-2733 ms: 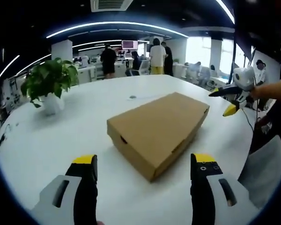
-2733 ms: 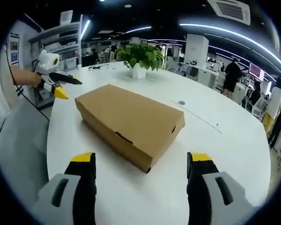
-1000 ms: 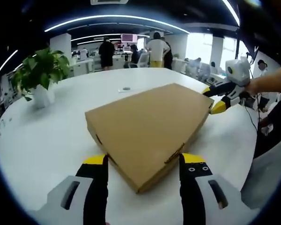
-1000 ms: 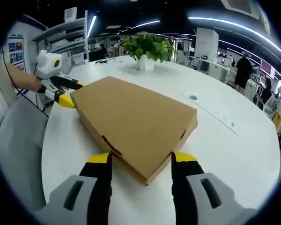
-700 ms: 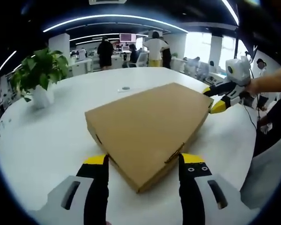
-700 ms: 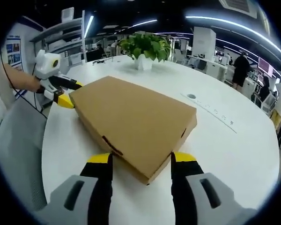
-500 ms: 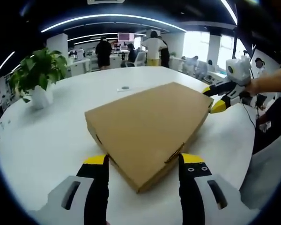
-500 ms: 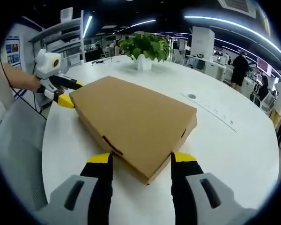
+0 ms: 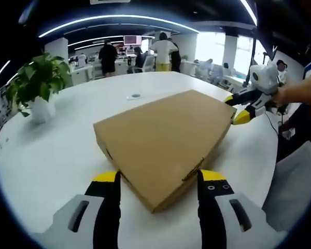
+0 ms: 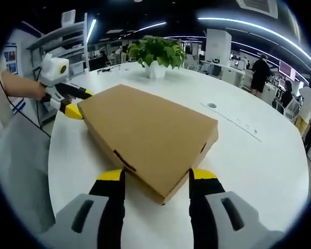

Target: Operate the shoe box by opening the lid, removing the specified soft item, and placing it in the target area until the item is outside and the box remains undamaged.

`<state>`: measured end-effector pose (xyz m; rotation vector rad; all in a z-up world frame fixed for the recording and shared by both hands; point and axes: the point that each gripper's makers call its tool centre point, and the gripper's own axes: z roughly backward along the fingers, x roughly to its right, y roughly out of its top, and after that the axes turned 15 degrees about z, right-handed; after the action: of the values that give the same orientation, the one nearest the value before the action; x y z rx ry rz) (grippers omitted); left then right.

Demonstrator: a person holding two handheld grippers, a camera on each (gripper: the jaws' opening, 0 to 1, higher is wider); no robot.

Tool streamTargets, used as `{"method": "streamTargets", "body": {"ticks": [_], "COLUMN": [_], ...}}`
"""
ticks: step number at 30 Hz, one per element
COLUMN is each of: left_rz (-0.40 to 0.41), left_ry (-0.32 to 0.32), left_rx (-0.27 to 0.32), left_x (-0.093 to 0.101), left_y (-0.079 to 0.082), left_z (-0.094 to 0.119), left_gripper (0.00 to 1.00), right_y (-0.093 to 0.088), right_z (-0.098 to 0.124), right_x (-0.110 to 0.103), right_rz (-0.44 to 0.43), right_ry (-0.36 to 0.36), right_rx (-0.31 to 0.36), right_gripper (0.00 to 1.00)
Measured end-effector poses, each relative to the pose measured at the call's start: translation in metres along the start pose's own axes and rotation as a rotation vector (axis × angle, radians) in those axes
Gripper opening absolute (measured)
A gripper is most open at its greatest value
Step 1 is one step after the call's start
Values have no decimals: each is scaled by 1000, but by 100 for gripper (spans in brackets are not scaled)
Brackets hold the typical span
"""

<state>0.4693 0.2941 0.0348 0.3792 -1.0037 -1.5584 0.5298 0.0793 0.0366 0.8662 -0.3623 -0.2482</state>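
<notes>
Risk: flat brown cardboard shoe box (image 9: 163, 137), lid shut, mid white round table (image 9: 52, 150), is pinched at opposite corners by left tool (image 9: 158, 179) and right tool (image 10: 155, 176), so uneven lift could crease the lid.

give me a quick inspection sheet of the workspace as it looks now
surface: white round table, bare apart from the items below
job's things: brown shoe box, lid closed, no damage seen; soft item not seen
clutter: potted plant on the table beyond the box; small round port set in the tabletop
grippers: left gripper and right gripper each have jaws straddling opposite corners of the box; whether they press it cannot be told
cables: thin dark cable hanging below the right gripper's hand
surroundings: open office, people standing in the background, shelving, ceiling light strips
</notes>
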Motion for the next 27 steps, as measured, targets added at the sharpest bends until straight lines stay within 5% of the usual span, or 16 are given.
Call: {"method": "streamTargets", "body": {"ticks": [27], "left_rz": [-89], "left_ry": [-73], "left_rx": [-96], "left_x": [-21], "left_y": [-4], "left_z": [25], "left_gripper": [58], "right_y": [17], "right_z": [-6], "right_x": [-45], "right_rz": [-71], "right_ry": [-89], "right_rx": [3], "right_gripper": [44]}}
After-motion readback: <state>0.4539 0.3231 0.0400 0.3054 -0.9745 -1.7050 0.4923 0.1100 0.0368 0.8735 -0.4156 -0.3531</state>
